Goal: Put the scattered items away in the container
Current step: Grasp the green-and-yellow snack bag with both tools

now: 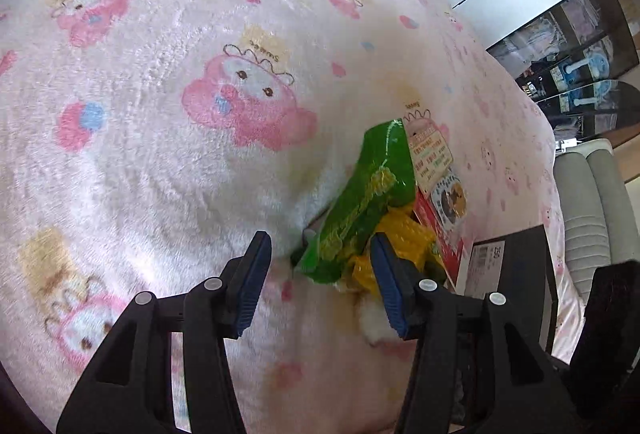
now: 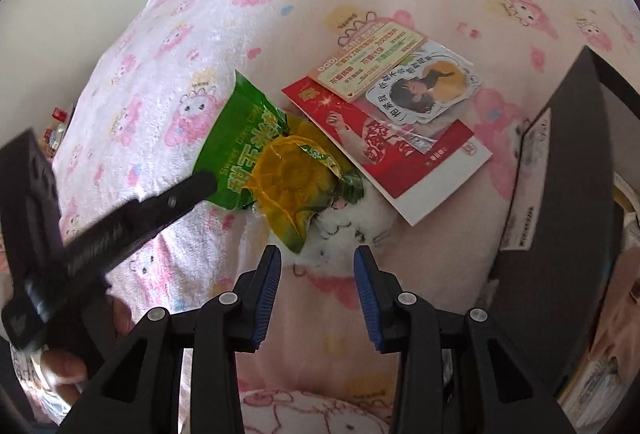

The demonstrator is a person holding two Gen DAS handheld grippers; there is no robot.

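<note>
The pink cartoon blanket [image 2: 168, 46] spreads under both tongs. The dark container [image 2: 560, 170] stands to the right of the right gripper [image 2: 316, 282]; what it holds cannot be told. Ahead of that gripper lie the red card [image 2: 404, 170], with a green leaflet [image 2: 372, 62] and a sticker [image 2: 424, 90] on it, then the green snack bag [image 2: 236, 138] under a yellow packet [image 2: 288, 178], and a small white fluffy thing [image 2: 344, 230] nearest its tips. None is packed yet. The left gripper [image 1: 320, 274] hangs open just short of the bags, holding nothing; the right one is open and empty too.
</note>
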